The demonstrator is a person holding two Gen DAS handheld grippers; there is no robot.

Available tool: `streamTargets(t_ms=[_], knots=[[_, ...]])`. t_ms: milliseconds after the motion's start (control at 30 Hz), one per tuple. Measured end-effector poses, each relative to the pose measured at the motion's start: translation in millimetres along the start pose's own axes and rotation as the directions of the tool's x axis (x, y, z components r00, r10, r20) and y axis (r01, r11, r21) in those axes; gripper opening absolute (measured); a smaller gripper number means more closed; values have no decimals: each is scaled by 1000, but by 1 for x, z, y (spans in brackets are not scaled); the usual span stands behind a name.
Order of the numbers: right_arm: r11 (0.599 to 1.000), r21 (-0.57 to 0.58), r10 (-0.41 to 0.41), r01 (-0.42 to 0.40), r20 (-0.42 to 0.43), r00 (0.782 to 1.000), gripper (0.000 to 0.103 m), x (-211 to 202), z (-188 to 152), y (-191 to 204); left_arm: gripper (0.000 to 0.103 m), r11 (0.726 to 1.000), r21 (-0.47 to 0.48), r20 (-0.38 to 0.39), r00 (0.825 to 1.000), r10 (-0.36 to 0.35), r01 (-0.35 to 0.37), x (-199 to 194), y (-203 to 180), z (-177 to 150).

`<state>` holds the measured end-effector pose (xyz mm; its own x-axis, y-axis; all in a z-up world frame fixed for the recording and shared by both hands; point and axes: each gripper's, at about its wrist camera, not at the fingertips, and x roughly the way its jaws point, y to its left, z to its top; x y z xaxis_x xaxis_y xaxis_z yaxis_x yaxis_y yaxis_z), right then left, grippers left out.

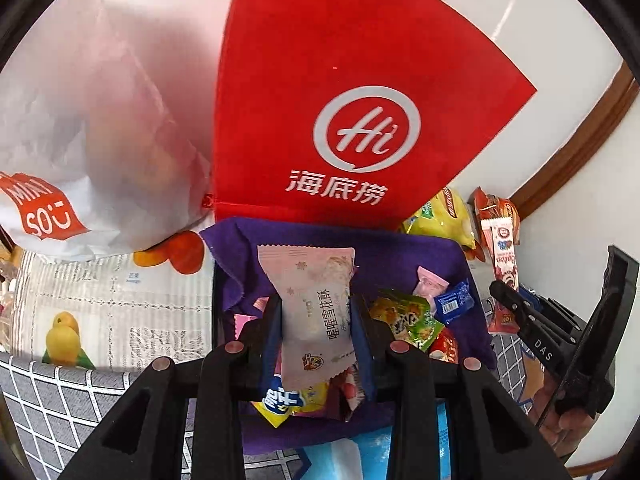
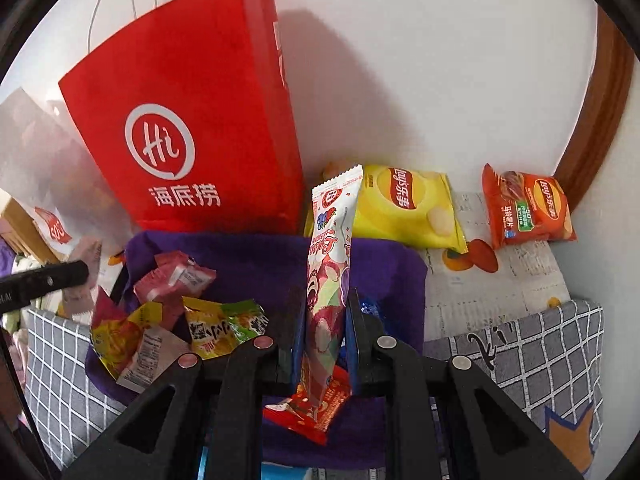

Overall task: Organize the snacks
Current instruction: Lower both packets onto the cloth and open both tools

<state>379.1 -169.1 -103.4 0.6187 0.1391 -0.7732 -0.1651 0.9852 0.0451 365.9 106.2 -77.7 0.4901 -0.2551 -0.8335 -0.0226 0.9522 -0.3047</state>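
My left gripper [image 1: 318, 306] is shut on a pale pink snack packet [image 1: 316, 280] and holds it upright over a bin lined with purple cloth [image 1: 304, 232]. Several small snacks lie in that bin, among them a green and yellow packet [image 1: 408, 316] and a blue one [image 1: 454, 302]. My right gripper [image 2: 326, 302] is shut on a long pink and white packet with a cartoon bear [image 2: 328, 264], over the same purple bin [image 2: 248, 252]. That long packet [image 1: 505, 256] also shows at the right of the left wrist view.
A red paper bag [image 2: 192, 132] stands against the wall behind the bin, with a white shopping bag [image 1: 80, 140] to its left. A yellow crisp bag [image 2: 408, 204] and an orange crisp bag [image 2: 528, 208] lie to the right on a printed cloth [image 2: 500, 292].
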Motion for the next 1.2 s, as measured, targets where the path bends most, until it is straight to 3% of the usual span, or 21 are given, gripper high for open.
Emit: streamTargets(t_ms=[667,1200], knots=[[998,-55,28,-38,-174,984,18,43,-15,10,31,997,75,-129,991,15,-5,50,-29,-13],[997,-76,1,-15,-184,983,21,50,-18,16,36,997,79,-152,988,36,-24,53,-29,-13]])
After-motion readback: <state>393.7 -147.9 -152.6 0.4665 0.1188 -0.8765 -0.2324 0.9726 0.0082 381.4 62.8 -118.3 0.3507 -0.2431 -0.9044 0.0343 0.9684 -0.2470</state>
